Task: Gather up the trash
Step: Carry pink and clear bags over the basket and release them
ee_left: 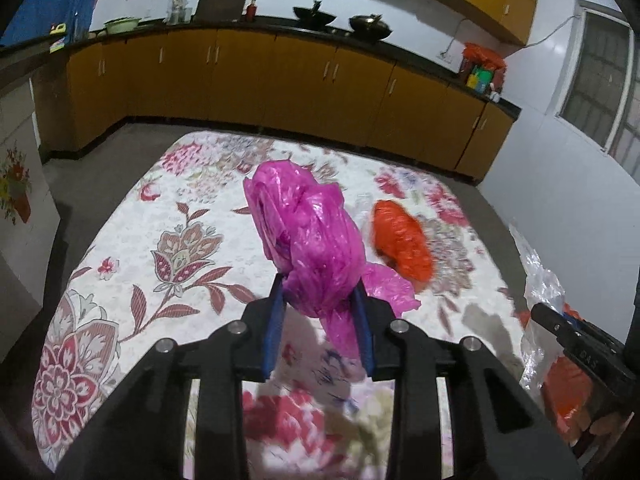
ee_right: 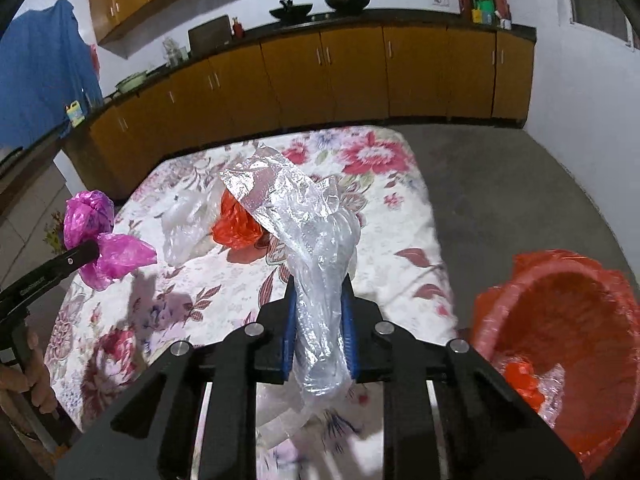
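My left gripper (ee_left: pixel 320 292) is shut on a crumpled pink plastic bag (ee_left: pixel 308 232) and holds it above the floral-clothed table (ee_left: pixel 132 240); the bag also shows in the right wrist view (ee_right: pixel 96 236). My right gripper (ee_right: pixel 320 292) is shut on a clear plastic bag (ee_right: pixel 308 232), also held above the table. A crumpled orange bag (ee_left: pixel 402 240) lies on the cloth between them and shows behind the clear bag (ee_right: pixel 236 228). A second clear bag (ee_right: pixel 184 220) lies beside it. A bin lined with an orange bag (ee_right: pixel 560 320) stands at the table's right side, with scraps inside.
Yellow kitchen cabinets (ee_left: pixel 280 76) under a dark counter with woks (ee_left: pixel 370 26) run behind the table. Grey floor (ee_right: pixel 520 200) lies to the right of the table. A white wall with a window (ee_left: pixel 596 92) is at the right. A blue cloth (ee_right: pixel 44 68) hangs at the left.
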`<state>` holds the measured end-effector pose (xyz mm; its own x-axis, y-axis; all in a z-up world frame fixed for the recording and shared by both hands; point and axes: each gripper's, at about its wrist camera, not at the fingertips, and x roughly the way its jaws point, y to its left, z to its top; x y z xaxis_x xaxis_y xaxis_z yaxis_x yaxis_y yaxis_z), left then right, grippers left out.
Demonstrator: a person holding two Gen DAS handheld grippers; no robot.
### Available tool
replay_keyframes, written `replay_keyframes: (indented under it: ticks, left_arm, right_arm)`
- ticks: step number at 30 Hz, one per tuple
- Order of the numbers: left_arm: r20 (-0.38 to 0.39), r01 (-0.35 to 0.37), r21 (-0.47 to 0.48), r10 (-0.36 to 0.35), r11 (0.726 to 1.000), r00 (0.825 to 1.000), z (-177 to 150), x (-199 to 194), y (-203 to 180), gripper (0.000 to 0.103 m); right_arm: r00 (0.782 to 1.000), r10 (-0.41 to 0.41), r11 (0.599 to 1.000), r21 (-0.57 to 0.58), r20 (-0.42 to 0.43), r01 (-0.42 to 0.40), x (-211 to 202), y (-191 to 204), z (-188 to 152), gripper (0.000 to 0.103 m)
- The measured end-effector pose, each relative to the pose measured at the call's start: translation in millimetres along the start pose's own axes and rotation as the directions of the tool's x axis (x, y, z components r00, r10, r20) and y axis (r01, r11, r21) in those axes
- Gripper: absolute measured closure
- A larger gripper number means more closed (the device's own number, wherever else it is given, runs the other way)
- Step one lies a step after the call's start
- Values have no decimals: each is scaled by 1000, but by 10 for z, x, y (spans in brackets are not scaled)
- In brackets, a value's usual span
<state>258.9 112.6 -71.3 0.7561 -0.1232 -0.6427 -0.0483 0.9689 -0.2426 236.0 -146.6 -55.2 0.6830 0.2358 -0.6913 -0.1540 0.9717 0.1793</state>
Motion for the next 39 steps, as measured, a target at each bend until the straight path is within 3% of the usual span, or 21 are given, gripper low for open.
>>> replay_keyframes:
  ticks: [12, 28, 39]
  left_arm:
    - [41, 144, 120, -150, 982, 988, -35, -471, -809, 71]
    - [-31, 347, 278, -353, 896, 935, -309, -685, -2016, 71]
    - [-90, 419, 339, -415, 842, 906, -465, -602, -2562, 71]
  right_arm:
    - [984, -104, 994, 31, 146, 100, -861, -291, -54, 83]
    - [934, -269, 957, 172, 234, 232, -1634, -937, -263, 83]
    - [915, -334, 930, 240, 228, 280, -1767, -1288, -360, 83]
